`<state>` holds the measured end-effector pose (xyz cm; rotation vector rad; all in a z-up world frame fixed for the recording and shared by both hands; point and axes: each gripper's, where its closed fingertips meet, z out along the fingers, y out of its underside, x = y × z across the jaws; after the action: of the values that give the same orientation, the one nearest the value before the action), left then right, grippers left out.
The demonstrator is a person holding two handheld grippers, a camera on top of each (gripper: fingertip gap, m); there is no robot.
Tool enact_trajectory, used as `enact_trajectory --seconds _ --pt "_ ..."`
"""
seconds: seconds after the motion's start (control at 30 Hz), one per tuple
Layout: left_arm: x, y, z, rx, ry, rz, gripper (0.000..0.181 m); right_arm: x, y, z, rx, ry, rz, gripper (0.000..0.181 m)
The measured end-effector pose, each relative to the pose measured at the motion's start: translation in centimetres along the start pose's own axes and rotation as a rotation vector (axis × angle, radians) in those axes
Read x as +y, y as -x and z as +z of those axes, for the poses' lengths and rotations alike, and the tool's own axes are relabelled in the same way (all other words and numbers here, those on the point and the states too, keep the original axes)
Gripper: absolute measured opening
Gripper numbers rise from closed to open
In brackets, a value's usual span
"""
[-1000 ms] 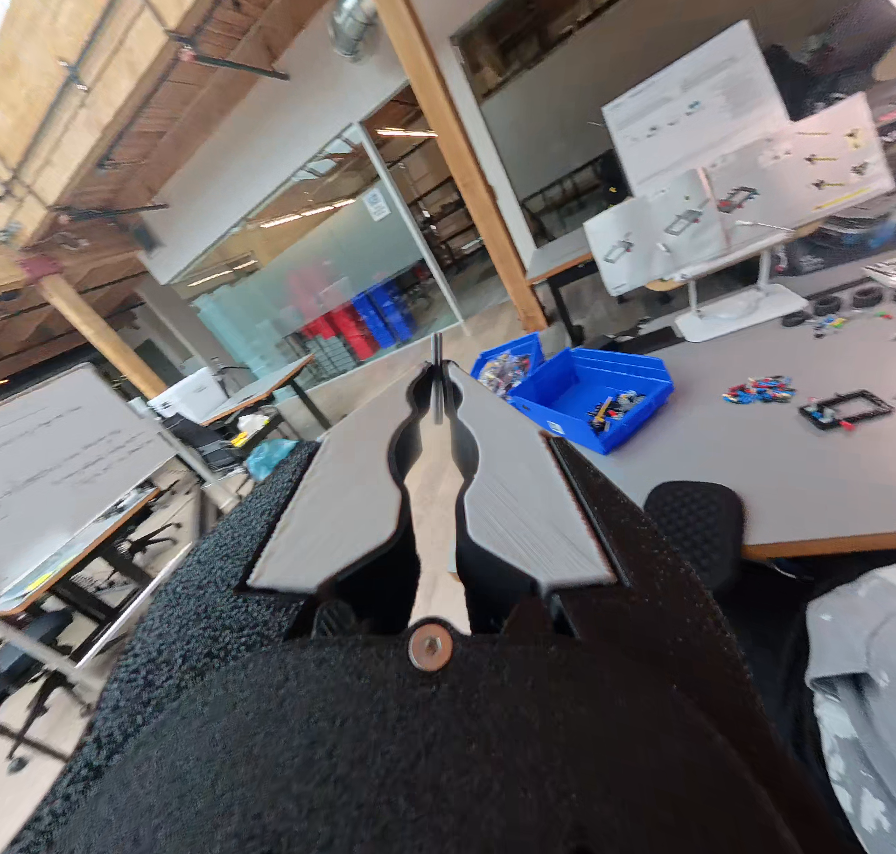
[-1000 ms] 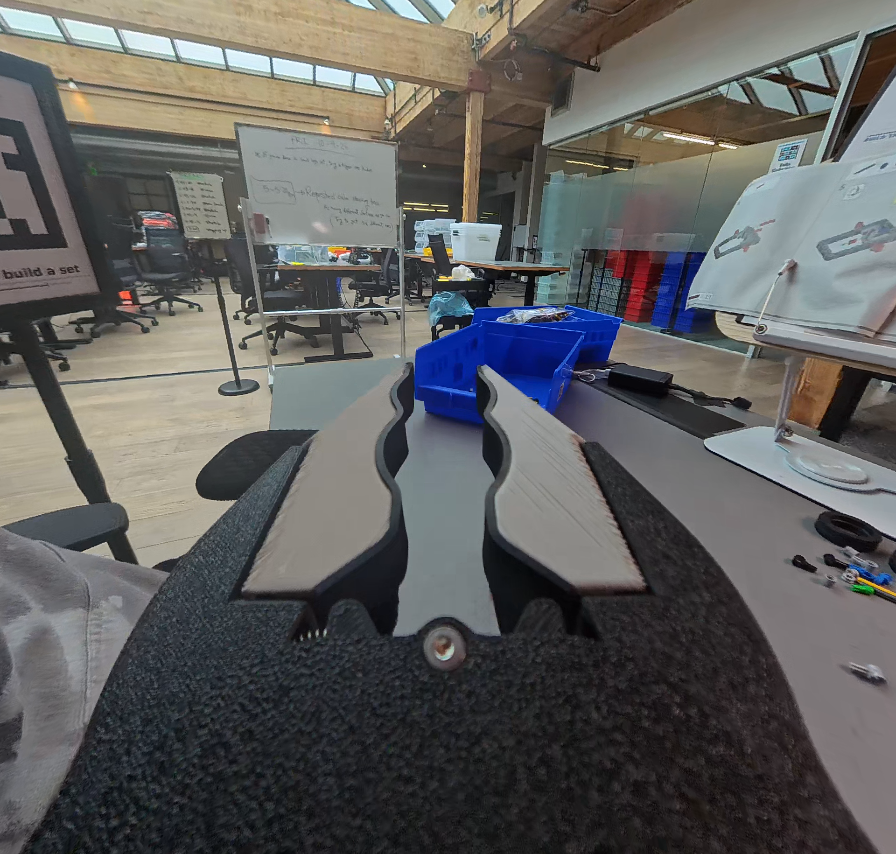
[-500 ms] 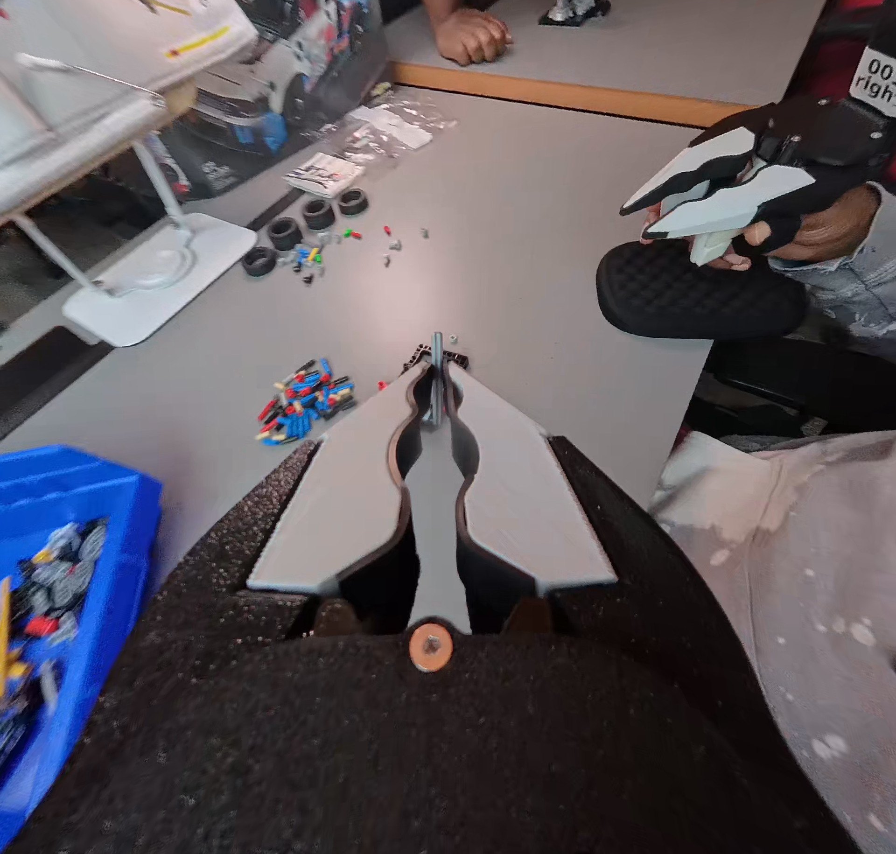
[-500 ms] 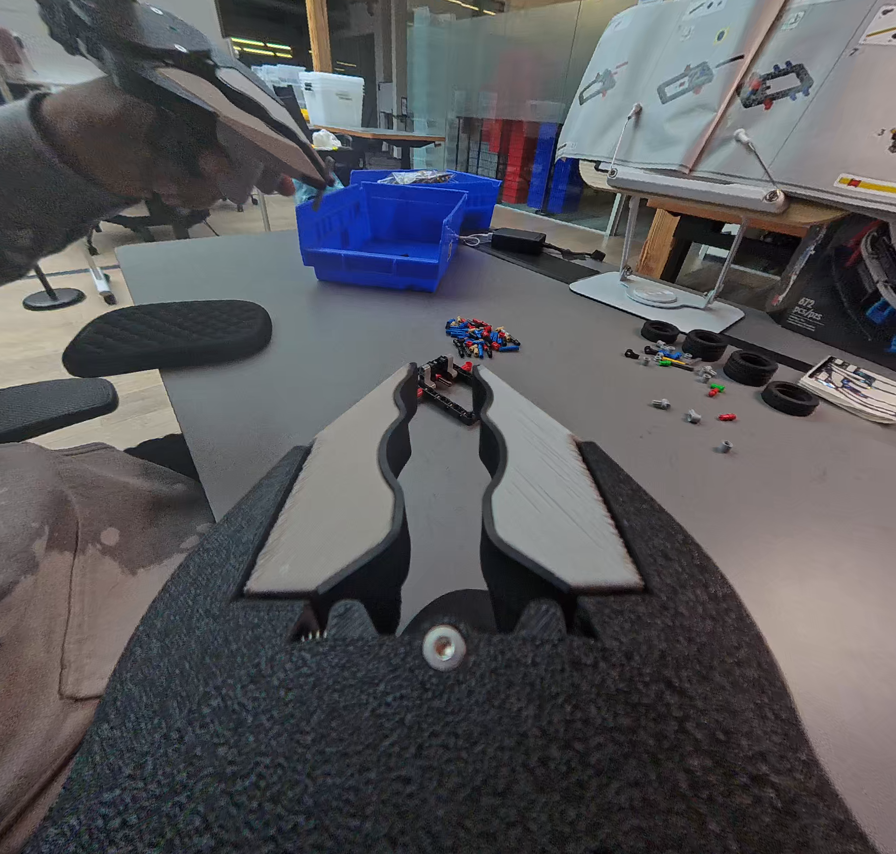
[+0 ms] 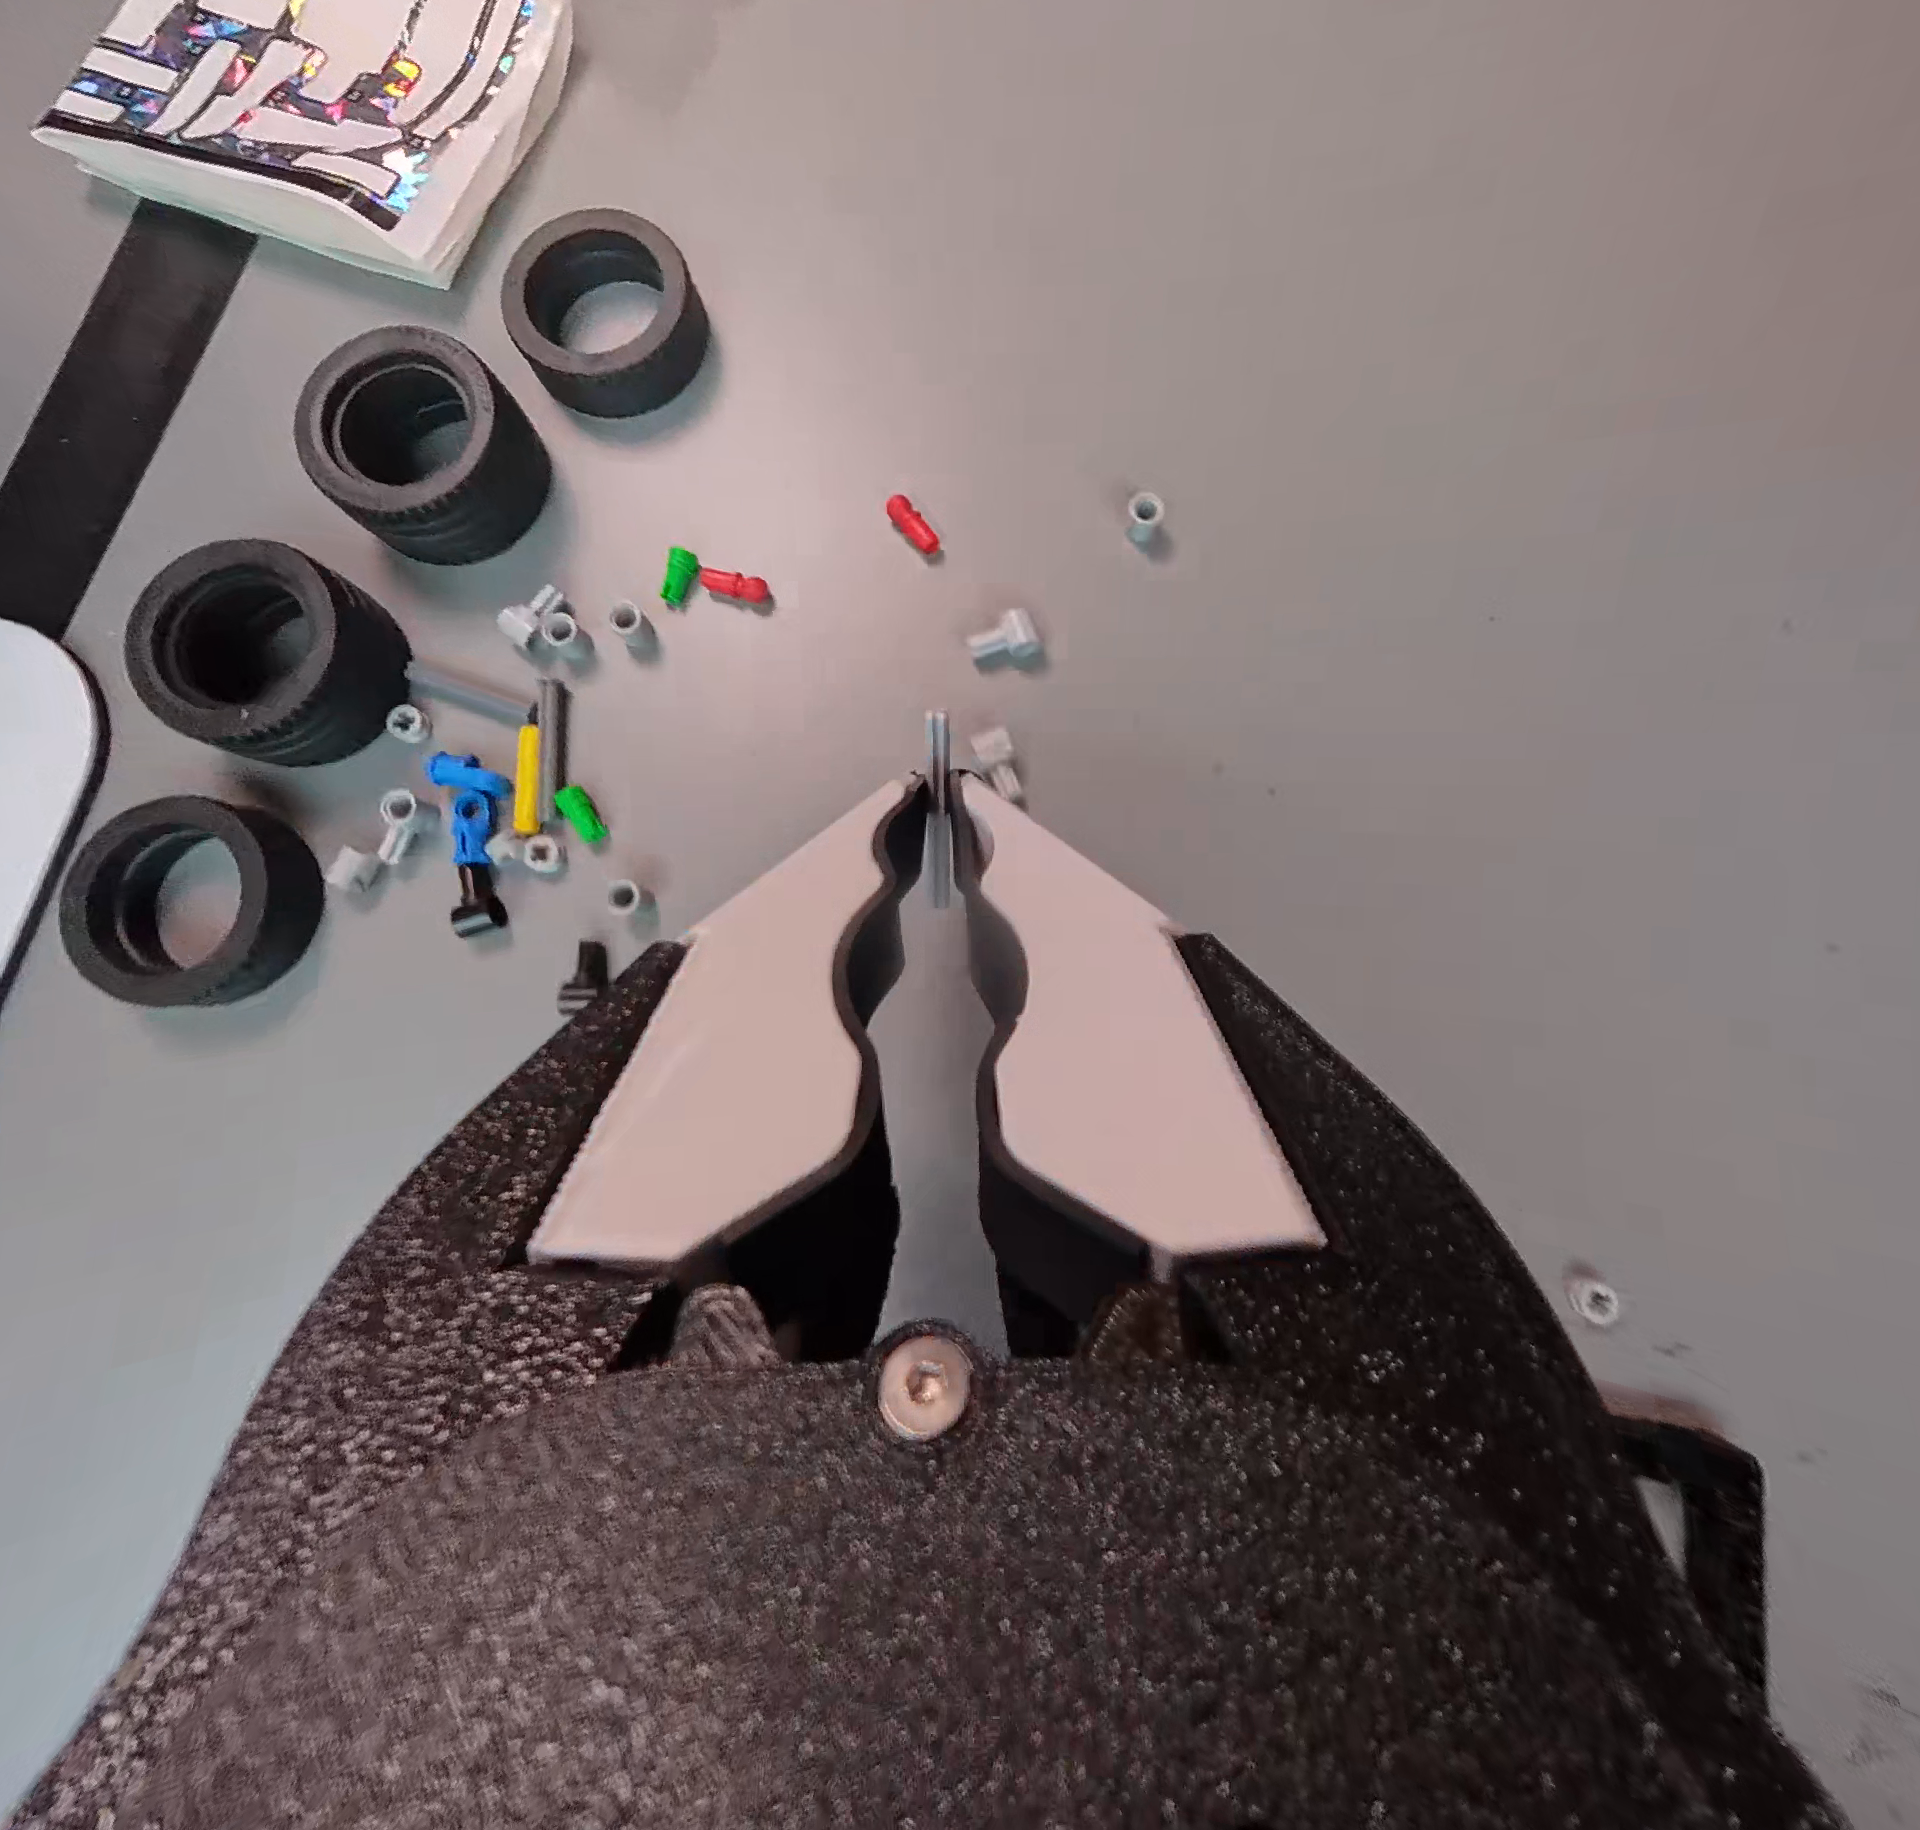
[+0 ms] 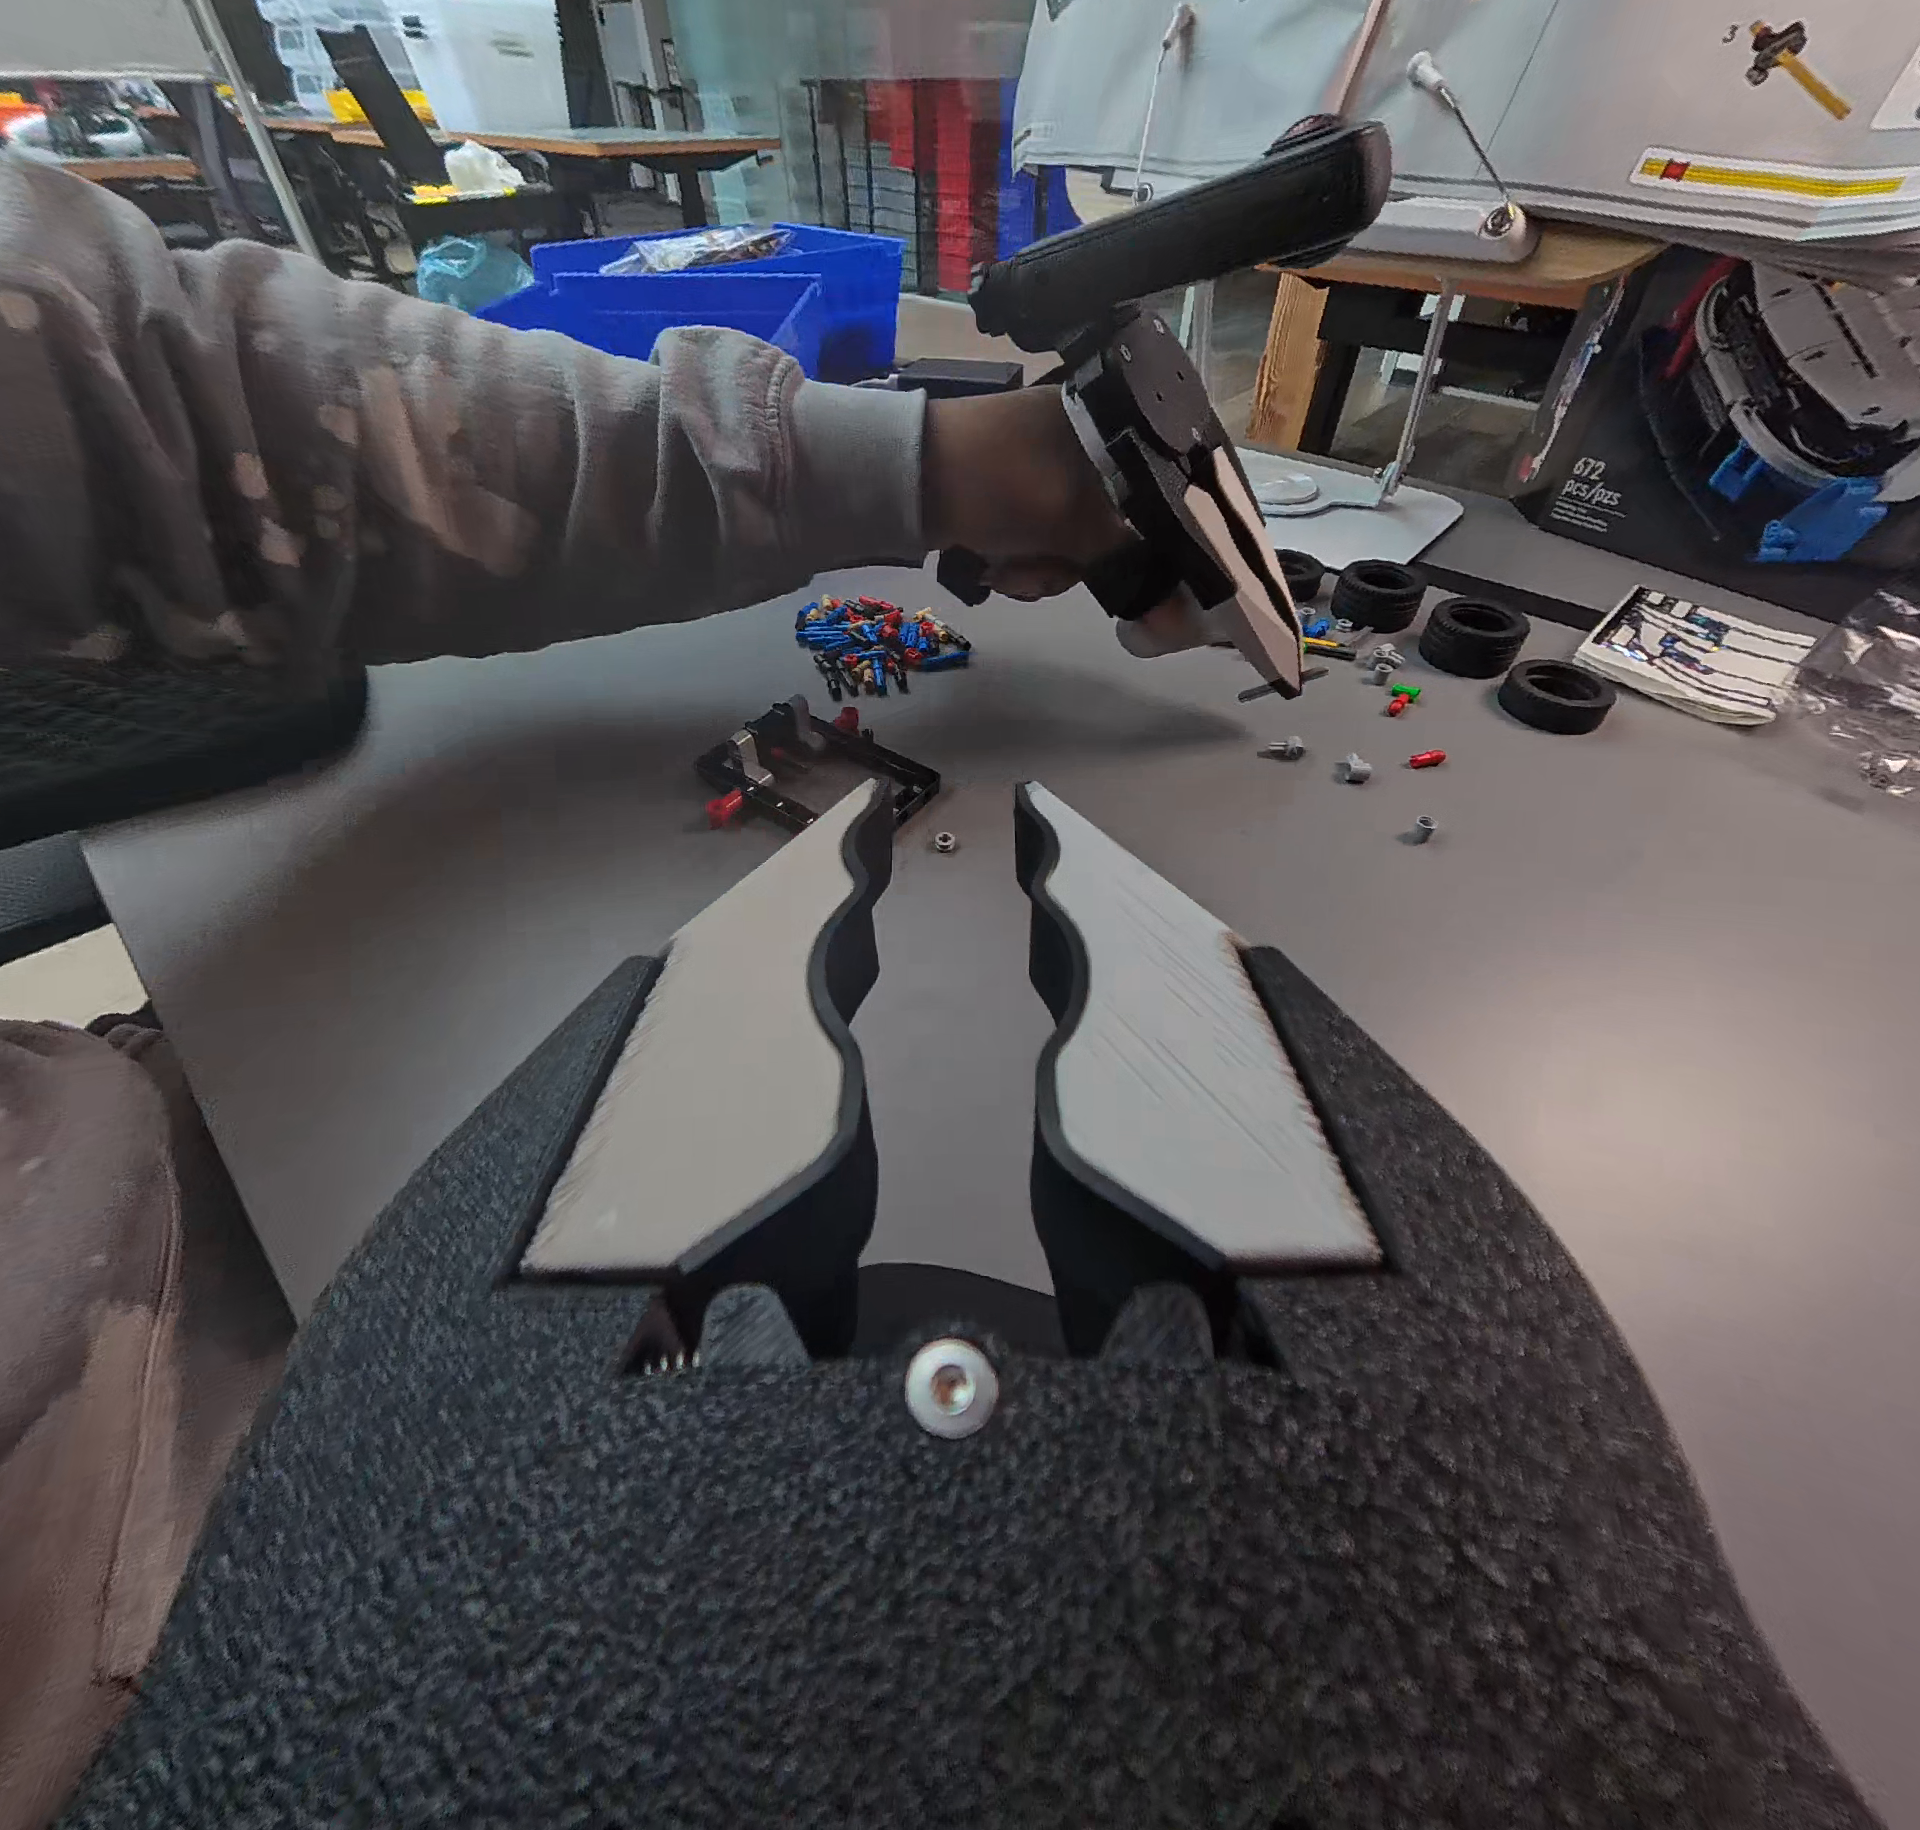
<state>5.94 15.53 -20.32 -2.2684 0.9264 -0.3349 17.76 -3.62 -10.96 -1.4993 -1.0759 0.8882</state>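
My left gripper [image 5: 940, 785] is shut on a thin grey axle [image 5: 938, 741] that sticks out past its tips, held just above the grey table [image 5: 1455, 430] among loose small parts. A grey connector [image 5: 995, 750] lies right beside the tips. In the right wrist view the left gripper [image 6: 1288, 674] points down with the axle [image 6: 1262, 689] crosswise in its tips. My right gripper [image 6: 951, 795] is open and empty, low over the table. A black frame assembly [image 6: 821, 762] lies by its left fingertip, and a small grey bush [image 6: 943, 842] lies between the fingers.
Several black tyres [image 5: 421, 445] and red, green, blue and yellow pins [image 5: 530, 783] lie to the left. A sticker sheet [image 5: 312, 87] is at the far left. A pile of coloured pins [image 6: 883, 637], blue bins [image 6: 727, 294], an instruction booklet on a stand [image 6: 1558, 45] and a box [image 6: 1714, 430] stand behind.
My left gripper has swung from pointing across the room down over the loose parts by the tyres, still holding the axle. My right gripper has tipped down toward the black frame.
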Motion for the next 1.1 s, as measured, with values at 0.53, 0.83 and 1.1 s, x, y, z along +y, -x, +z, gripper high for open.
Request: enact_trajectory --seconds 0.53,0.83,1.1 --pt "-1.7 1.9 -0.4 0.04 -0.106 -0.002 0.022 -0.9 -2.8 4.1 -0.059 0.016 0.012 0.023" --pt "0.0 -5.6 -14.4 0.032 -0.448 0.041 0.046 -2.3 -1.9 6.3 -0.11 0.027 -0.061 0.023" --pt "7.9 -9.4 -16.0 0.041 -0.469 -0.088 0.05 -6.5 -1.3 11.7 -0.232 -0.045 -0.202 0.025"
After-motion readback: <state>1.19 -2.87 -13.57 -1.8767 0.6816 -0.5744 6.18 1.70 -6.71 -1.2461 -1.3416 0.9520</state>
